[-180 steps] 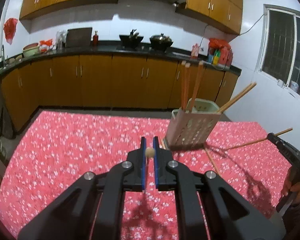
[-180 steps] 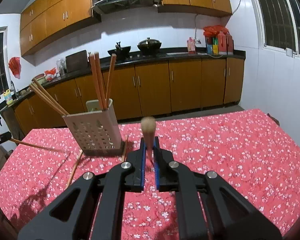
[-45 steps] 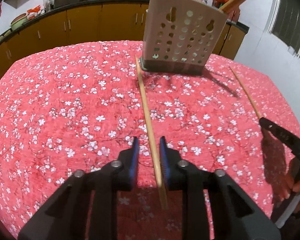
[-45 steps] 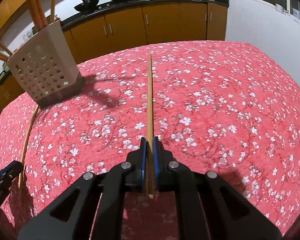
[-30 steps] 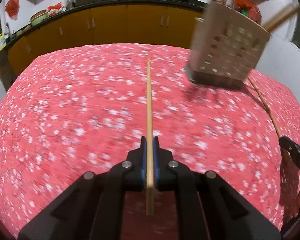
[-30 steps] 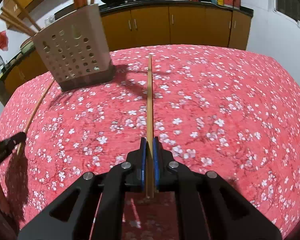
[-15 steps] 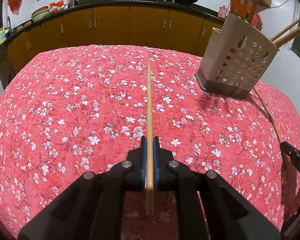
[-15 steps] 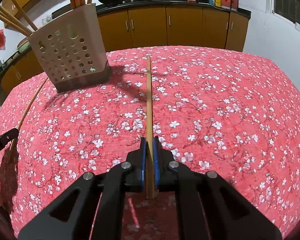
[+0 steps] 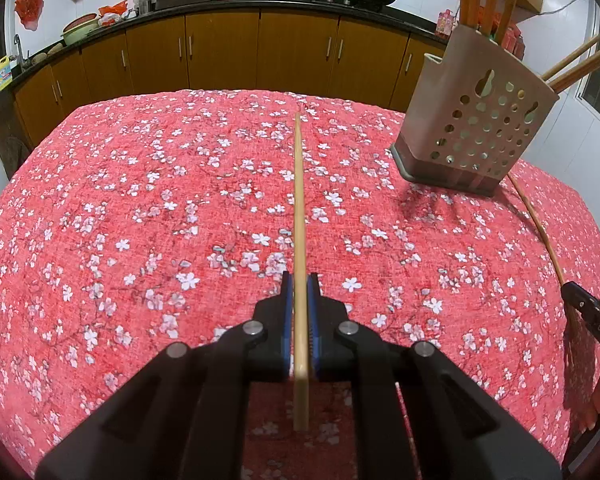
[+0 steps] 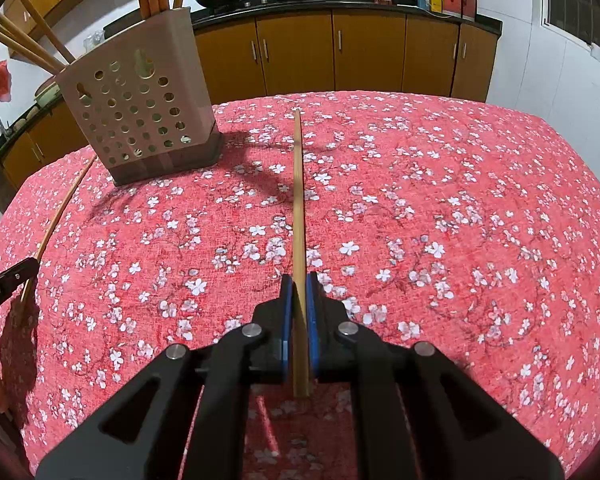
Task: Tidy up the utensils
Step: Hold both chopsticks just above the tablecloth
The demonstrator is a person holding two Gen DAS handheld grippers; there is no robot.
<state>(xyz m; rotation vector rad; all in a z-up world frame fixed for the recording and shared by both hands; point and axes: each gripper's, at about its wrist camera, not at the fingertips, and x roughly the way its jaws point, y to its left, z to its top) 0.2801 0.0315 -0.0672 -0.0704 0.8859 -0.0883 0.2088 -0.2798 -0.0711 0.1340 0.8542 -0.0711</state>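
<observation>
Chopsticks: left gripper and right gripper each clench one near its end; long overhang may pivot, missing the perforated holder.

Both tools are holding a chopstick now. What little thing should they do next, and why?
Probably lift the left tool and swing its chopstick up toward the holder. Each tool is shut on a chopstick; the right tool grips the other chopstick. The holder, standing on the red tablecloth, already has chopsticks in it, so these two likely belong there.
</observation>
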